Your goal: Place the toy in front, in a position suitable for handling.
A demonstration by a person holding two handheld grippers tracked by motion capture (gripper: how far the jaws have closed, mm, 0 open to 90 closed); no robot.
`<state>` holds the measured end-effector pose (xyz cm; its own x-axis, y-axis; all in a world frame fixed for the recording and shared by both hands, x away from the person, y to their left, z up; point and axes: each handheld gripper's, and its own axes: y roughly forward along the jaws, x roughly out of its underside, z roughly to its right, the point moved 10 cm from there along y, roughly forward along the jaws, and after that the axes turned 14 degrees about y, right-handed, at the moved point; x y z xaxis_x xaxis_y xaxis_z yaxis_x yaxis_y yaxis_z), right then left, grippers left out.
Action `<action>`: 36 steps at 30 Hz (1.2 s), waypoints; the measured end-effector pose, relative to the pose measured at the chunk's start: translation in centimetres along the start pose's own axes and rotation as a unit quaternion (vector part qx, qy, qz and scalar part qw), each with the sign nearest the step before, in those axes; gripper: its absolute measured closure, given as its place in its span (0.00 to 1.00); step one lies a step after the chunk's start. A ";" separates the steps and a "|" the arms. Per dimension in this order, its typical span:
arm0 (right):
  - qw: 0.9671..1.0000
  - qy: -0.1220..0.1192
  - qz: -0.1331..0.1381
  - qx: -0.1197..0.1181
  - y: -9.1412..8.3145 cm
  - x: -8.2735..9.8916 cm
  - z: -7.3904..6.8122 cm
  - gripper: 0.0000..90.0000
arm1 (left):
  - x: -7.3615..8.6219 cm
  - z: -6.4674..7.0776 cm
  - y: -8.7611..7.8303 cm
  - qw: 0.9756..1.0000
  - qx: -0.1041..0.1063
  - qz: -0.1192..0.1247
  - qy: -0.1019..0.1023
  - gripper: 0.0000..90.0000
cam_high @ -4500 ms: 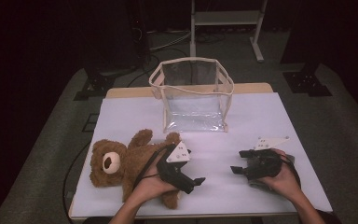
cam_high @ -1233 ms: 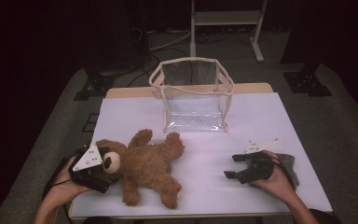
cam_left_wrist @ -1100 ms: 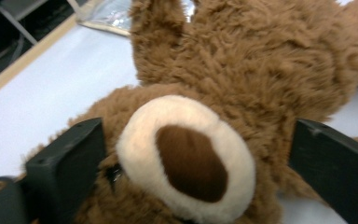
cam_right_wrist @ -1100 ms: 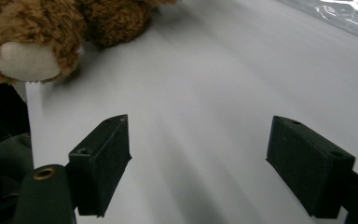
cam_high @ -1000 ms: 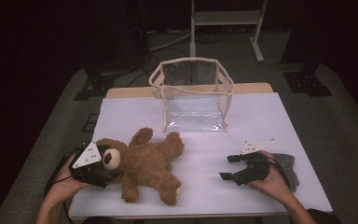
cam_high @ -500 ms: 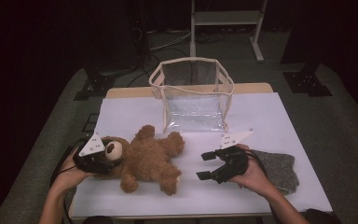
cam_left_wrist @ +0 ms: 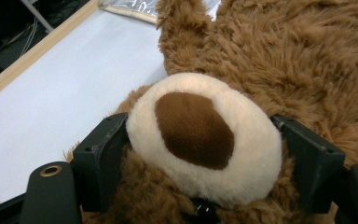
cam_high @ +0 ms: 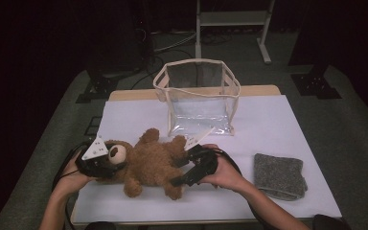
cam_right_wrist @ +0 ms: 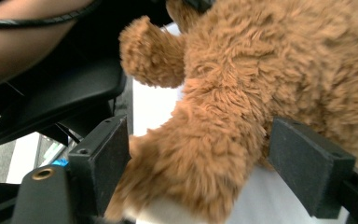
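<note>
Since 0.5 s ago the right gripper (cam_high: 184,168) has shifted left from the bare desk, well away from the grey cloth (cam_high: 279,175), and now sits at the teddy bear's (cam_high: 146,162) lower body. Left gripper (cam_high: 100,165) unchanged at the bear's head; the bear lies in about the same spot. Left hand (cam_high: 69,178) comes in from the near desk edge left of the bear, gripper aimed right along the desk, grey plate on top. In the left gripper view its 2 fingers (cam_left_wrist: 100,156) are spread wide, 1 on each side of the cream muzzle, touching or nearly touching the fur; a firm squeeze cannot be told. Right hand (cam_high: 225,173) reaches in from the bear's right, wrist angled left. In the right gripper view the fingers (cam_right_wrist: 103,154) stand open around 1 bear leg; the left finger seems to touch the fur, a small gap shows at the right one. The bear lies on its back on the white desk (cam_high: 278,124), head left, just in front of the clear bag (cam_high: 199,98), which stands upright and open-topped behind it. Open surface lies right of the bag and behind the cloth; a narrow strip runs between the bear and the near edge.
</note>
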<state>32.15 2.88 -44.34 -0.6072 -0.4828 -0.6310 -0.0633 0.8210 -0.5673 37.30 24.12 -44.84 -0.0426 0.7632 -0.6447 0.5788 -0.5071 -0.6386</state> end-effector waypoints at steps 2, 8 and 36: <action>1.000 0.008 -0.011 0.003 0.9 0.1 0.3 0.25 | 0.0 0.0 0.0 1.000 0.000 -0.001 -0.001 0.26; 0.998 0.029 -0.054 0.031 3.4 1.7 1.6 0.44 | -0.1 0.1 -0.1 1.000 0.000 0.000 0.000 0.27; 0.998 -0.019 -0.023 0.061 -1.3 -0.2 0.3 0.75 | -4.4 -0.3 -2.0 1.000 -0.019 0.014 0.009 0.36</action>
<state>32.57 1.81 -43.63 -0.5745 -0.5333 -0.6210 0.0073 0.7553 -0.6554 36.62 21.89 -40.58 -0.0126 0.7561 -0.6544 0.6107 -0.5124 -0.6037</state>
